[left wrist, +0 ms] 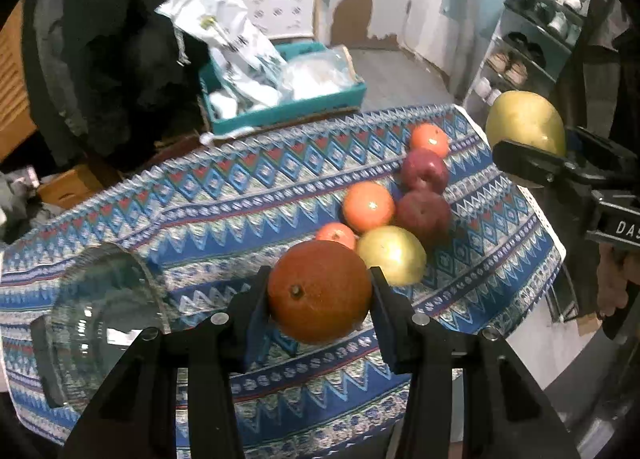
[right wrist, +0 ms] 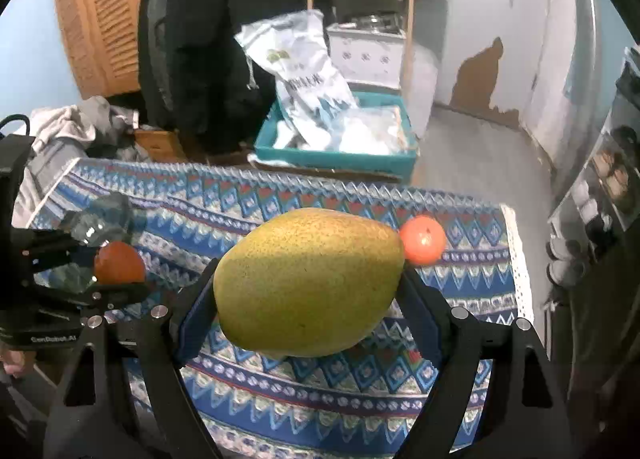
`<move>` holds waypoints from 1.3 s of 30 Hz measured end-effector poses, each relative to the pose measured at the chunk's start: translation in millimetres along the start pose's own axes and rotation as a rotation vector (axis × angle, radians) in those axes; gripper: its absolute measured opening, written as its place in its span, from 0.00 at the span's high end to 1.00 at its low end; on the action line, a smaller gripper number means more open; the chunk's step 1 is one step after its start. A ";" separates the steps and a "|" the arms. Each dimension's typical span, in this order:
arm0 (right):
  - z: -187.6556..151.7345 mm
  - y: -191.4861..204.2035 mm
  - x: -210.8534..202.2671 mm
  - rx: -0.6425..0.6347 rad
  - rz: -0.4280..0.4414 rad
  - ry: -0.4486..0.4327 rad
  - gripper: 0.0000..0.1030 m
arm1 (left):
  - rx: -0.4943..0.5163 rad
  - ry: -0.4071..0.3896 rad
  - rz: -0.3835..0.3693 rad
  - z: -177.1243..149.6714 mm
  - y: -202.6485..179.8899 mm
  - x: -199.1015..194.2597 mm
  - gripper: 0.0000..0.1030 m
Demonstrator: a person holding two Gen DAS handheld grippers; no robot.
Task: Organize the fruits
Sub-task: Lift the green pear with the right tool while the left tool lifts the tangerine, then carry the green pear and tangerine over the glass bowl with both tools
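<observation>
The left tongs (left wrist: 320, 291) gripped an orange (left wrist: 319, 291) above the bench (left wrist: 224, 195), near the glass bowl (left wrist: 100, 299). The right tongs (right wrist: 308, 287) clamped a pear (right wrist: 308, 283), held aloft. Five more fruits (left wrist: 400, 203) lay clustered on the cloth. Judging by this, each should be lowered fully into the bowl before release, orange first, lest either roll off.

Both wrist views close above the shared patterned tablecloth (left wrist: 240, 195), facing forward.
</observation>
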State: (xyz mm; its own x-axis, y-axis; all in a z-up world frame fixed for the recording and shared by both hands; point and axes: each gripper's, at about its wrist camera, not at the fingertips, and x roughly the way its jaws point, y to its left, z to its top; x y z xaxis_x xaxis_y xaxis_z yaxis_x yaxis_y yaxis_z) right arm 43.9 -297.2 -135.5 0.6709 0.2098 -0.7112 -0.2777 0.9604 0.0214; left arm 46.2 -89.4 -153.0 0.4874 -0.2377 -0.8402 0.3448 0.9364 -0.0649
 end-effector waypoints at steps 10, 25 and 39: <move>33.4 40.4 -17.9 -0.038 0.082 -0.078 0.20 | -0.033 -0.085 0.023 5.4 22.8 -41.1 0.54; 64.4 113.6 -3.7 -0.104 0.195 -0.077 0.20 | -0.144 -0.132 0.070 -8.6 81.3 -72.5 0.54; 76.9 179.9 47.5 -0.155 0.277 0.005 0.20 | -0.273 -0.114 0.106 -34.5 151.2 -73.3 0.54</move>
State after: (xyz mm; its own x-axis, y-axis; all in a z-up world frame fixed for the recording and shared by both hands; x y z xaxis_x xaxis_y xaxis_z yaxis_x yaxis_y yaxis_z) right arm 78.7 -100.4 -111.3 0.5518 0.4582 -0.6969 -0.5509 0.8276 0.1079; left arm 35.0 78.5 -119.8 0.6013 -0.1476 -0.7852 0.0665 0.9886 -0.1349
